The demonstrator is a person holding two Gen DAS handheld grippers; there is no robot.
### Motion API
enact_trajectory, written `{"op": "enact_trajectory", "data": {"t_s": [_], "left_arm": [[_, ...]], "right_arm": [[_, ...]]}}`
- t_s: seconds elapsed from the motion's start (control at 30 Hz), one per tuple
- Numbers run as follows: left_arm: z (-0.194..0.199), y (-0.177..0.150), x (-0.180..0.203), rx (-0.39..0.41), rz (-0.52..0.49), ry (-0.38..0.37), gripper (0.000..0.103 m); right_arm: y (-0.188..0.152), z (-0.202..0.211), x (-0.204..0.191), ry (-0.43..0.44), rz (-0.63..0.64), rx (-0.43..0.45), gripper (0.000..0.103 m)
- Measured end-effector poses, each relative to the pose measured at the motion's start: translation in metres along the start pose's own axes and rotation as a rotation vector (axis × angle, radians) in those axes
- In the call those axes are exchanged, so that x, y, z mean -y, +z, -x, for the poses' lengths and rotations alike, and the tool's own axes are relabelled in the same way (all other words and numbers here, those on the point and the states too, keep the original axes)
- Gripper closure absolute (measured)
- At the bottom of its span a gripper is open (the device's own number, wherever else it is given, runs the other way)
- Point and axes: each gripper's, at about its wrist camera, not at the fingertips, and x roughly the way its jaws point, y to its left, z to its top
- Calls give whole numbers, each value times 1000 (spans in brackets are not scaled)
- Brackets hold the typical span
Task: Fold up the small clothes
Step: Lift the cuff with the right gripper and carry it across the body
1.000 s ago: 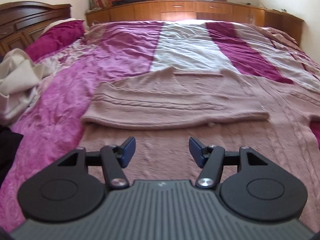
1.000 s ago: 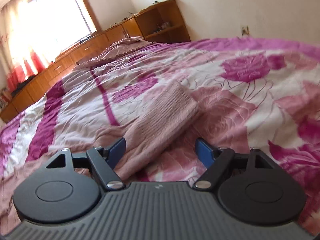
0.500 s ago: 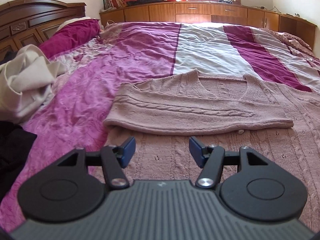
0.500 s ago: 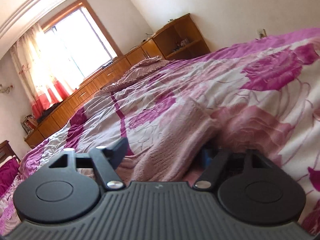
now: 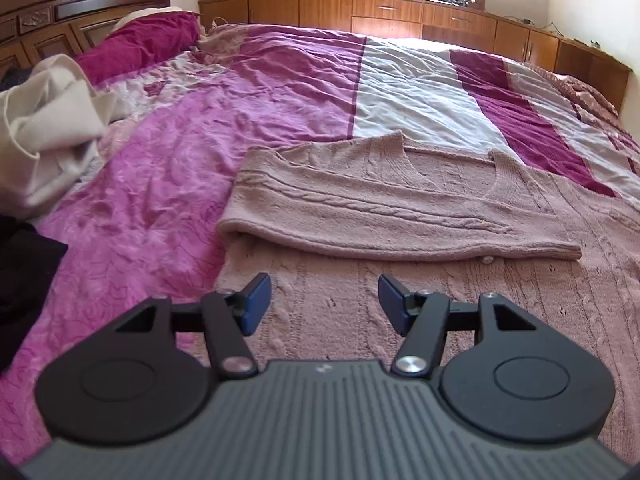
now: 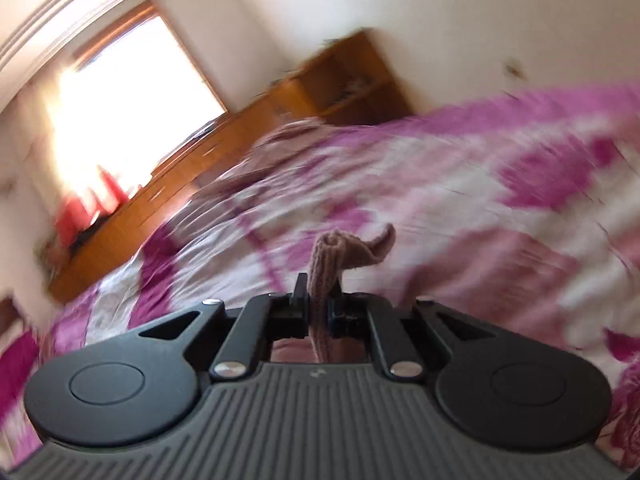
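A dusty-pink cable-knit sweater [image 5: 400,208] lies flat on the bed, one sleeve folded across its chest. My left gripper [image 5: 324,300] hovers open over the sweater's lower body, nothing between its blue pads. In the blurred right wrist view, my right gripper [image 6: 318,300] has its jaws closing, and the pads pinch the sweater's other sleeve near its ribbed cuff [image 6: 336,252]. The cuff sticks up past the fingertips, raised off the bedspread.
The pink, white and magenta bedspread [image 5: 180,160] covers a wide bed. A crumpled beige garment [image 5: 44,128] and a black one [image 5: 20,272] lie at the left edge. A magenta pillow [image 5: 136,44] rests by the wooden headboard [image 5: 60,4]. Wooden cabinets [image 5: 400,12] line the far wall.
My right gripper's jaws closed on the sleeve that lay between them and lifted it off the bed. My left gripper drifted left along the sweater, still open.
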Motion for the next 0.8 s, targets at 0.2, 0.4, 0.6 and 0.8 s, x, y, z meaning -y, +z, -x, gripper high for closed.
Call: {"op": "enact_trajectory", "data": {"t_s": [0.2, 0.4, 0.6, 0.8], "left_arm": [[13, 6, -16, 3, 46, -5, 42], [41, 19, -31, 76, 64, -45, 35], [52, 21, -49, 92, 123, -73, 35], [49, 13, -62, 61, 130, -92, 34]], "right_arm": [[-7, 10, -86, -28, 262, -20, 95], [-31, 14, -150, -28, 337, -26, 95], [-54, 28, -224, 33, 430, -57, 95], [-78, 38, -290, 63, 502, -84, 95]]}}
